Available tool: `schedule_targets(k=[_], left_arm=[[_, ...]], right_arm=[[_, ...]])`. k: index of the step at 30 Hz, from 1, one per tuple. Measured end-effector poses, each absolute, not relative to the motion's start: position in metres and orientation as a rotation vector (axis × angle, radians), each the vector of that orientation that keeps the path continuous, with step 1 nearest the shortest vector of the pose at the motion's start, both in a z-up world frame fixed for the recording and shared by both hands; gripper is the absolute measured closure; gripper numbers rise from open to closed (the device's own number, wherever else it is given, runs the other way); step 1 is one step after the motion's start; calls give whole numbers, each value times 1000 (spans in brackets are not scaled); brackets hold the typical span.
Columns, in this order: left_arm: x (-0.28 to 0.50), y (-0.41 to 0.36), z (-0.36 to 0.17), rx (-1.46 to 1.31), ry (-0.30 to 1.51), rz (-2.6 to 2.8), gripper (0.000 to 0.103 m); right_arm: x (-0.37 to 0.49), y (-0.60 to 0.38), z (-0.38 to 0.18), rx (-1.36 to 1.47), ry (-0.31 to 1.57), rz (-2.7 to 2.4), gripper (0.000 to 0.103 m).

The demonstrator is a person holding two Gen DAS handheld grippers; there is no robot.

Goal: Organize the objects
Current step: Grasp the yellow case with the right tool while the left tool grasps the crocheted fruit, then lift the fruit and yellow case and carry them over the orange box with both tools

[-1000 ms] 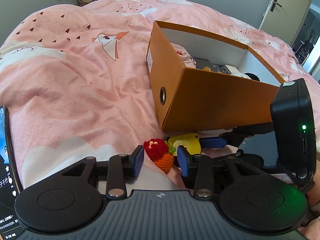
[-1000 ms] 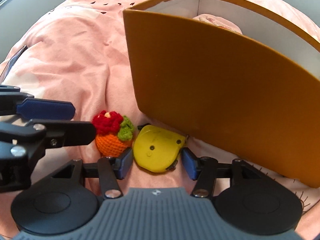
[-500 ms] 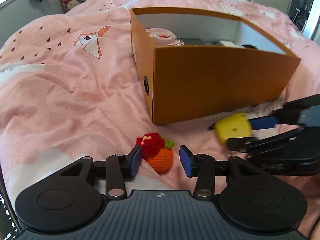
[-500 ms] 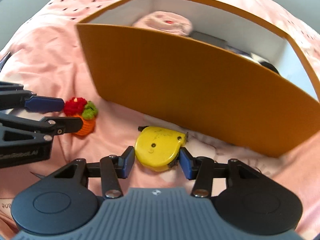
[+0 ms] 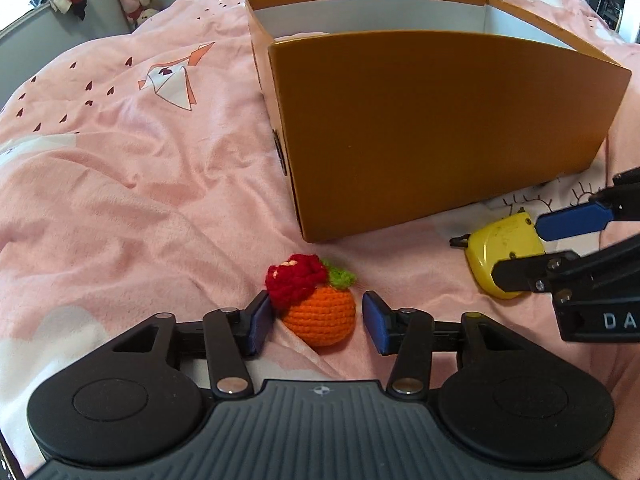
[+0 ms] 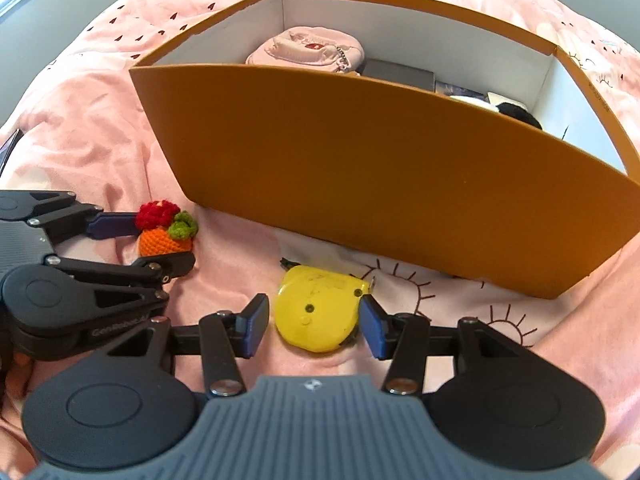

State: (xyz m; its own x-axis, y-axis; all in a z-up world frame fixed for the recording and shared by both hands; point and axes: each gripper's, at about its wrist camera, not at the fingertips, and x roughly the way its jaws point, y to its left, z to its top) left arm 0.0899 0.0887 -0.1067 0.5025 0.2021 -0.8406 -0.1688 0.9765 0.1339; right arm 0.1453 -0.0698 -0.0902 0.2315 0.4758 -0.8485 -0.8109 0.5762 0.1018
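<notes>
Both claws shifted right along pink duvet beside orange box

From the left wrist view, the tall orange cardboard box hides its own contents behind its near wall. In the right wrist view, a dark flat item and a black-and-white furry thing at 1 o'clock show only partly above that wall, unidentifiable.
</notes>
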Motion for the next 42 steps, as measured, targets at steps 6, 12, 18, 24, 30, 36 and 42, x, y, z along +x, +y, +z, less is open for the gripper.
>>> schedule_targets(k=[6, 12, 18, 24, 30, 36, 42], left_arm=[[89, 94, -104, -8, 1007, 221, 54], [87, 96, -101, -34, 994, 216, 55], [79, 99, -93, -62, 953, 195, 56], [68, 101, -71, -90, 890, 169, 57], [64, 99, -30, -124, 814, 80, 57], [81, 105, 16, -145, 760, -19, 57], [119, 121, 52, -102, 721, -63, 57]], right_arm=[[141, -67, -91, -425, 999, 914, 42], [143, -63, -105, -449, 1033, 888, 49], [145, -71, -95, -411, 1034, 925, 50], [141, -84, -66, -353, 980, 995, 50], [139, -94, -23, -330, 866, 1103, 50], [165, -89, 20, -295, 814, 1186, 50], [209, -56, 38, -314, 836, 1212, 50]])
